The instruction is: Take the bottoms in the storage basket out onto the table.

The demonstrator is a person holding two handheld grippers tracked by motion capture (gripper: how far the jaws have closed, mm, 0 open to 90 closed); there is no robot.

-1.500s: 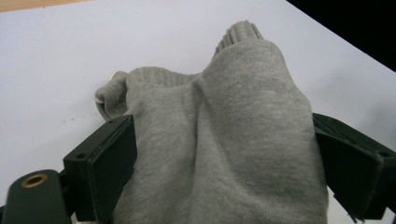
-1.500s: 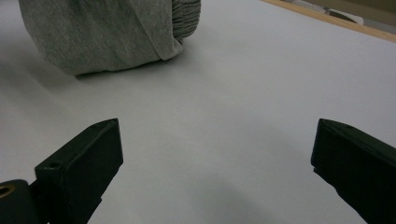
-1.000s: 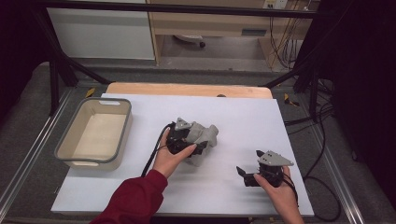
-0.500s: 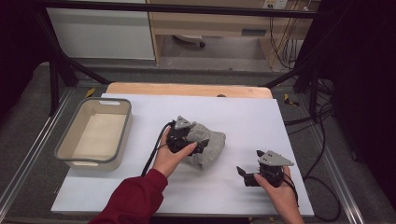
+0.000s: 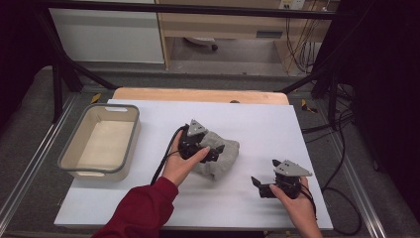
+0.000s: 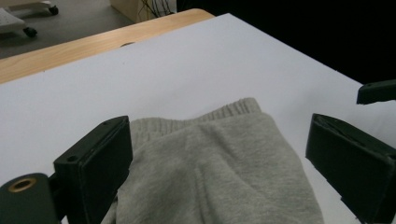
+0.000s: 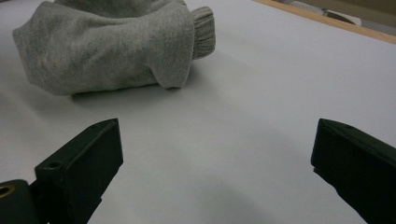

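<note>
At the left of the high view a grey bin (image 5: 99, 144) sits on the white counter (image 5: 277, 124), with nothing in it that I can see. Right of it, near the middle of the frame, lies a bunched grey sweatshirt (image 5: 220, 157), folded or rolled into a compact bundle with a ribbed cuff showing at its far edge. Judging by how things lie, the garment is gathered up but not yet in the bin, so carrying it over to the left looks like what remains, if that is the aim

The left tongs (image 5: 214, 151) sit over the bundle in the centre; in the left gripper view the jaws stand wide apart on either side of the sweatshirt (image 6: 219, 168), the left jaw touching the cloth, and they clamp nothing. At the lower right of the high view the right tongs (image 5: 256, 186) rest low over bare counter, well apart from the sweatshirt (image 7: 112, 46), jaws spread wide and holding nothing
</note>
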